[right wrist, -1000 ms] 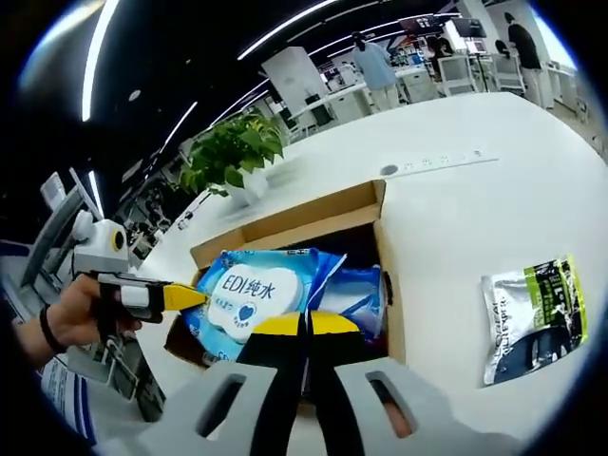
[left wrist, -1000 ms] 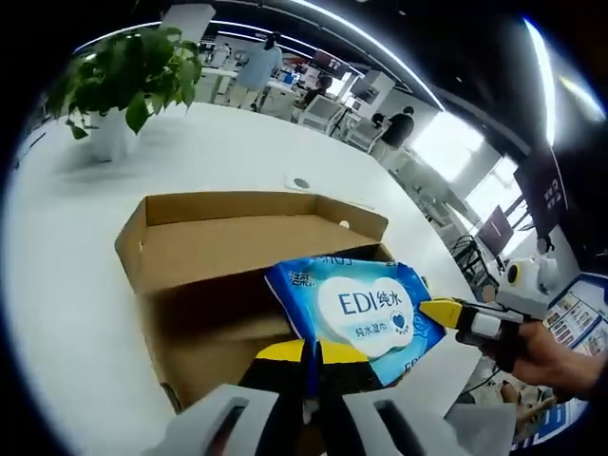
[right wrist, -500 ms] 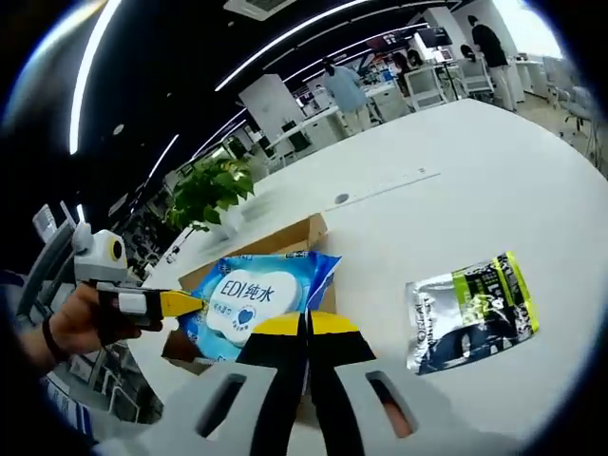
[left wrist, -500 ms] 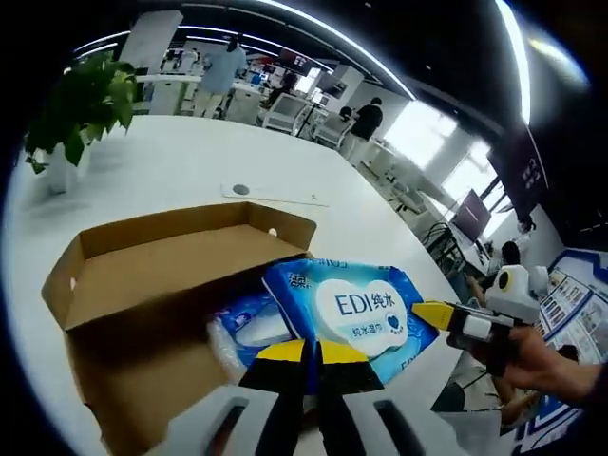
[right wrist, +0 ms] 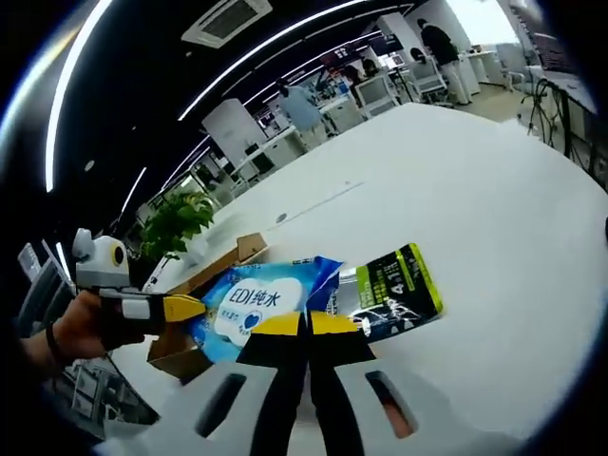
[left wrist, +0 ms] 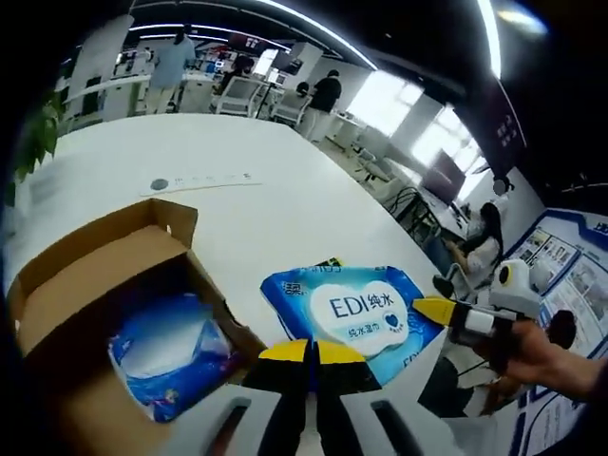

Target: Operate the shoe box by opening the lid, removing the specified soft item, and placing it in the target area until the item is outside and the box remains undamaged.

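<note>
A blue wipes pack [left wrist: 353, 306] with a white "EDI" label hangs above the white table, outside the open cardboard shoe box [left wrist: 95, 275]. My left gripper [left wrist: 310, 352] is shut on the pack's near edge. My right gripper [left wrist: 433, 312] comes in from the right, shut on the other edge. In the right gripper view the same pack [right wrist: 255, 304] is held by the right gripper [right wrist: 306, 325], with the left gripper [right wrist: 182, 307] at its left edge. The box [right wrist: 211, 271] lies behind it. A second blue pack [left wrist: 166, 356] lies inside the box.
A green, black and silver pouch [right wrist: 391, 293] lies on the table [right wrist: 494, 237] just right of the held pack. A potted plant [right wrist: 176, 223] stands beyond the box. A grommet and strip [left wrist: 195, 180] sit mid-table. People and desks are at the far side.
Both grippers have carried the wipes pack up out of the box and sideways, away from it, to a spot next to the green pouch. The second blue pack in the box is now uncovered.
</note>
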A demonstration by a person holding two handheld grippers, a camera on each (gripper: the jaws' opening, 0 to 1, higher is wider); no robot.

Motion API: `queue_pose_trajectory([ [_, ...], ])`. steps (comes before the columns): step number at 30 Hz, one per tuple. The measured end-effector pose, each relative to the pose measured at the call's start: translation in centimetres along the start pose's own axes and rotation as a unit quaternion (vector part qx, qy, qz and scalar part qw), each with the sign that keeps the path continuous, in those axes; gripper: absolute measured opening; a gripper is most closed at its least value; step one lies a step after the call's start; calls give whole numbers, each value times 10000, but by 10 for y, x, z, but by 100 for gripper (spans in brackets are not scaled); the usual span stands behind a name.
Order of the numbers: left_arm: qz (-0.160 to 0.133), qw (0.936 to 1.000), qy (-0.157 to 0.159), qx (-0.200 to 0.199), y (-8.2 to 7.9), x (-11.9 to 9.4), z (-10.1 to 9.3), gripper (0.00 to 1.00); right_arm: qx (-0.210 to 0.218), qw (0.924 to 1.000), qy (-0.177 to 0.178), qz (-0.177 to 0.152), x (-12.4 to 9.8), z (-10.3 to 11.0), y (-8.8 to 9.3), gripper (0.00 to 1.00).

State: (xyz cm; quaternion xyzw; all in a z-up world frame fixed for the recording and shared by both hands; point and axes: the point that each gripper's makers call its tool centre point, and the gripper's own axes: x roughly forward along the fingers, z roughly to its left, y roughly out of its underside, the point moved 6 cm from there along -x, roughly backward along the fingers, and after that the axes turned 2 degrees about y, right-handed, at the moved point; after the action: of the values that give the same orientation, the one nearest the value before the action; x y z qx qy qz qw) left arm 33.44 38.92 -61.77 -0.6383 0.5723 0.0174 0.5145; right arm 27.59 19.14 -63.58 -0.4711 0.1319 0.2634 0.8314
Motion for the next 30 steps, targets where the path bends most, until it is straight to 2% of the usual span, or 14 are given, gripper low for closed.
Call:
queue_pose_trajectory([
  [6,100,9998,119,138,-4,19,-18,0,135,9998,95,-141,-17,-23,-4,0],
  [12,170,9996,148,190,-3,36,-29,0,194,9996,178,-102,-20,-40,-7,0],
  [20,116,9999,43,48,-6,48,-26,0,49,9999,105,57,0,-54,-23,0],
  [30,-49,9993,-334,-188,-9,61,-14,0,-279,9989,-86,379,42,-60,-43,0],
])
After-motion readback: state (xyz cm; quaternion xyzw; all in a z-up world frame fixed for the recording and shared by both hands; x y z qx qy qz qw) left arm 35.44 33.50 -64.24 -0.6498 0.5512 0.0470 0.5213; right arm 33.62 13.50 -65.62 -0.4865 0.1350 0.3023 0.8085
